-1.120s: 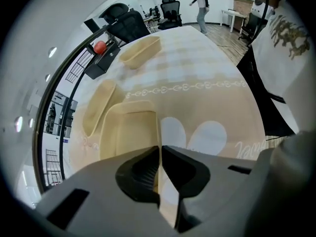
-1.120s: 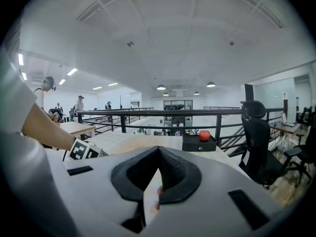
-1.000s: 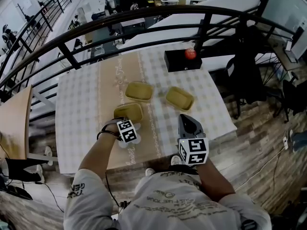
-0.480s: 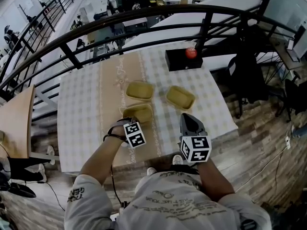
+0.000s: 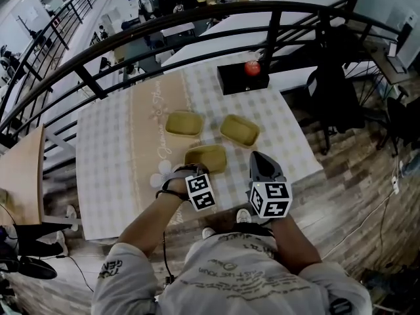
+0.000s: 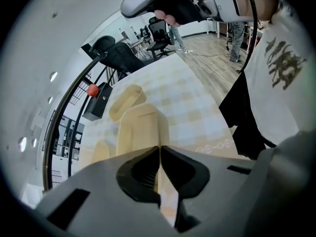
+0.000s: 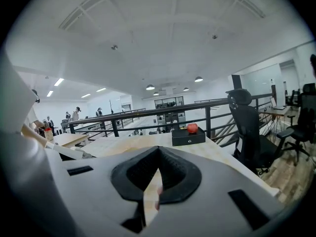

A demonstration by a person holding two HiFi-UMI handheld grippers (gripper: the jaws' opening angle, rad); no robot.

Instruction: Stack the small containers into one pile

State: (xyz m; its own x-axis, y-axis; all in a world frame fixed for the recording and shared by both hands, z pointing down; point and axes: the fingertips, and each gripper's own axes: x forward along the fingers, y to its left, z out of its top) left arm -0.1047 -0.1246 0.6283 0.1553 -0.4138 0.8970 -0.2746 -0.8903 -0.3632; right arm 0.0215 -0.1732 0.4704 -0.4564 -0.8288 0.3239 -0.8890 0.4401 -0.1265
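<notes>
- Looking down in the head view, a counter [image 5: 111, 149] under a checked cloth carries a black box [image 5: 243, 79] at its far edge, with a red ball [image 5: 251, 68] resting on top of the box.
- Three small yellow containers lie on the person's side of the black box. The left container [image 5: 183, 123] and the right container [image 5: 239, 130] sit nearer the box and apart from each other. The near container [image 5: 205, 157] lies farthest from the box, close to both.
- The left gripper [image 5: 195, 174] meets the near container at its edge farthest from the box. The right gripper [image 5: 257, 157] hangs just beside that container, on the person's side of the right container, touching neither.
- In the left gripper view, the jaws are pinched narrow on the rim of the near container [image 6: 138, 127], whose thin yellow wall runs between them.
- From the jaws the near container stretches toward the black box [image 6: 98, 101] and its red ball [image 6: 92, 89]. The right container [image 6: 123, 100] lies between the near container and the box. The left container [image 6: 101, 151] shows only in part at the side.
- In the right gripper view, the jaws are closed tip to tip with nothing between them.
- Beyond them lie the counter [image 7: 123, 143] and the black box [image 7: 188, 137] with the red ball [image 7: 192, 128]. A dark railing [image 7: 148, 113] runs behind the box, and an office chair [image 7: 244, 127] stands beside the box, past the counter's edge.
</notes>
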